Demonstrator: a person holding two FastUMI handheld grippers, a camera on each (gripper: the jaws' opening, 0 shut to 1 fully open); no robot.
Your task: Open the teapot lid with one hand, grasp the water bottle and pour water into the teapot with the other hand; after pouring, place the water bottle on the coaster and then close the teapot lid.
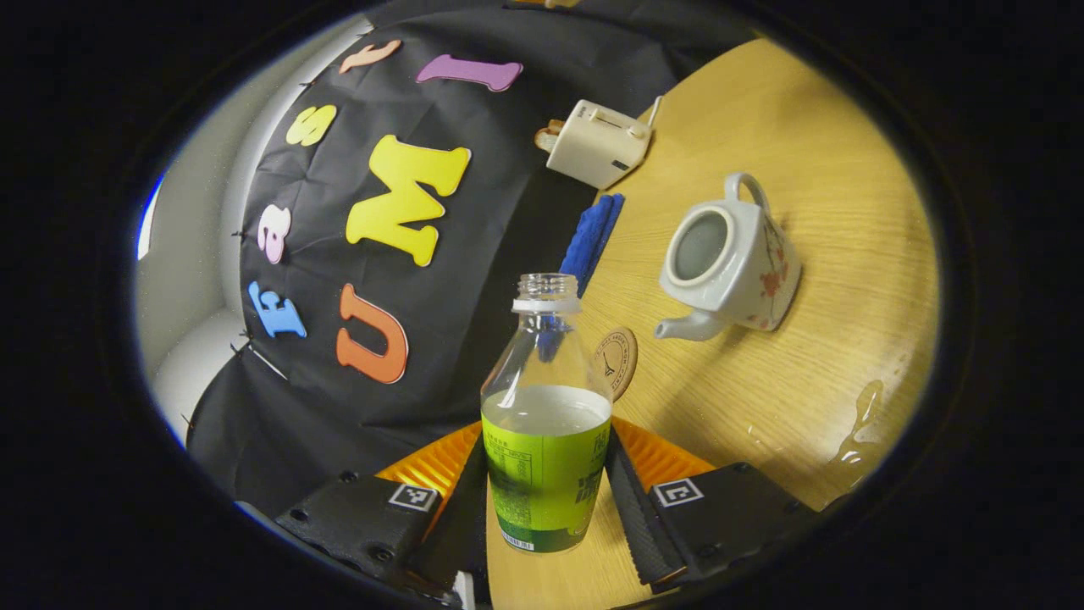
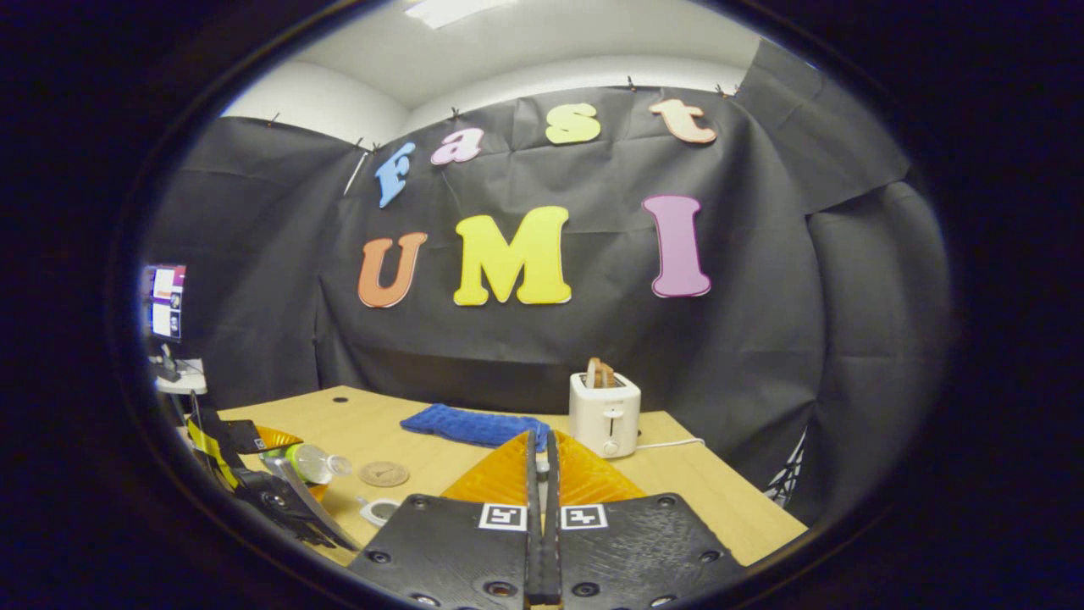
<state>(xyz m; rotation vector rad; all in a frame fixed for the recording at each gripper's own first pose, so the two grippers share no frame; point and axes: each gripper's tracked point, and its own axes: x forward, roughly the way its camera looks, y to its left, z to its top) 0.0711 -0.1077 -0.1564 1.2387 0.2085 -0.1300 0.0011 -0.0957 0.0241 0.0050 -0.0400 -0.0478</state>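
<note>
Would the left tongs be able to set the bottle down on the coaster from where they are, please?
Probably yes. The left tongs grip the bottle, and the coaster lies bare just beyond it. The teapot and blue cloth sit off to the sides, clear of it.

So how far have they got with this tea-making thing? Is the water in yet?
Done: the teapot stands open on the table, its lid off. In hand: the left gripper grips the uncapped water bottle, tilted toward the pot; no water is flowing, and whether any went in cannot be told. The right gripper has its fingers together; a lid between them can't be made out. Left: bottle onto the coaster, lid back on.
</note>
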